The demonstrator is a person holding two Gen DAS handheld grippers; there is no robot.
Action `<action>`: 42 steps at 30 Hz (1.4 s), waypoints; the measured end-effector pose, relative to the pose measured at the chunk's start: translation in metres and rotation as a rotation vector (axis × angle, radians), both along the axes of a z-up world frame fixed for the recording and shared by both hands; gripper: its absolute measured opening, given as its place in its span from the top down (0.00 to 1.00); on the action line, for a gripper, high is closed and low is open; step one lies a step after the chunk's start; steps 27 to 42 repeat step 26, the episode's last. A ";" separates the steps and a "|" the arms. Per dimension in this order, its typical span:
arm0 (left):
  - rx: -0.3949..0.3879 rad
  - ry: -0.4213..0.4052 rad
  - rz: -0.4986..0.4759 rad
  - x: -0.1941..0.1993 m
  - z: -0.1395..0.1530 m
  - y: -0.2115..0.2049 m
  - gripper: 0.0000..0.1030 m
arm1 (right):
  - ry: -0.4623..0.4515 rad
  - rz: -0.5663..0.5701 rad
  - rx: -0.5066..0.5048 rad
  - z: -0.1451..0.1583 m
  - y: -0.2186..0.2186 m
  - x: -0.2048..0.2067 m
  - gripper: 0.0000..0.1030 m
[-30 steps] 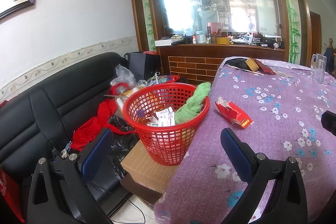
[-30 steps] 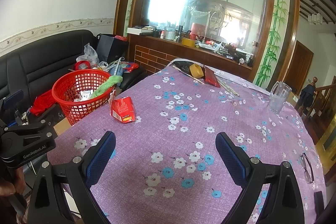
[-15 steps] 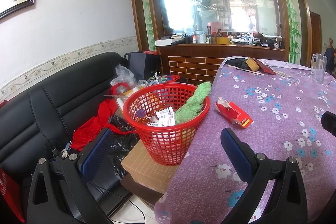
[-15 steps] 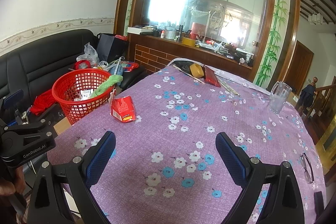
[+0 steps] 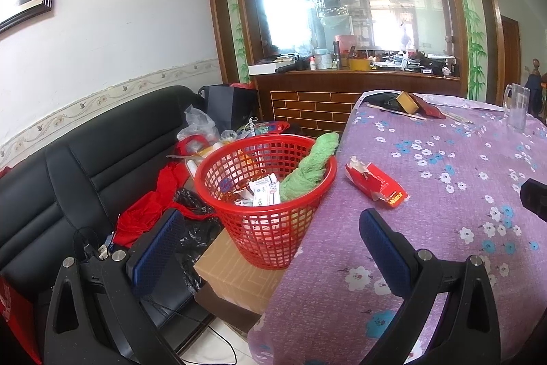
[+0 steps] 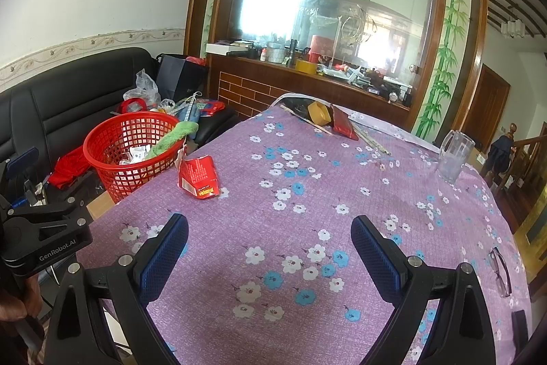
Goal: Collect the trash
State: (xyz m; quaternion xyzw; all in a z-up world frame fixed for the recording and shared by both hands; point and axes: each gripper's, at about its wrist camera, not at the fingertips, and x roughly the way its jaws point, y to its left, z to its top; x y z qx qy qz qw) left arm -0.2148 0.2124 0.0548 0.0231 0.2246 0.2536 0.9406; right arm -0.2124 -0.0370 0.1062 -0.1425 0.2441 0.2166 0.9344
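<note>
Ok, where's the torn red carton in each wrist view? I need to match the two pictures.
Left wrist: the torn red carton lies right of centre on the purple tablecloth, just right of the red basket.
Right wrist: the carton sits left of centre, ahead of the open right claw.
Shared landmark: the red basket with the green cloth over its rim.
</note>
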 end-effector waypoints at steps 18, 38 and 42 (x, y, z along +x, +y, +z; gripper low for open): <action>-0.299 0.387 -0.462 0.168 -0.031 -0.175 0.01 | 0.366 -0.551 0.077 -0.066 -0.196 0.147 0.01; -0.237 0.538 -0.490 0.216 -0.073 -0.237 0.01 | 0.449 -0.641 0.052 -0.097 -0.249 0.184 0.01; -0.237 0.538 -0.490 0.216 -0.073 -0.237 0.01 | 0.449 -0.641 0.052 -0.097 -0.249 0.184 0.01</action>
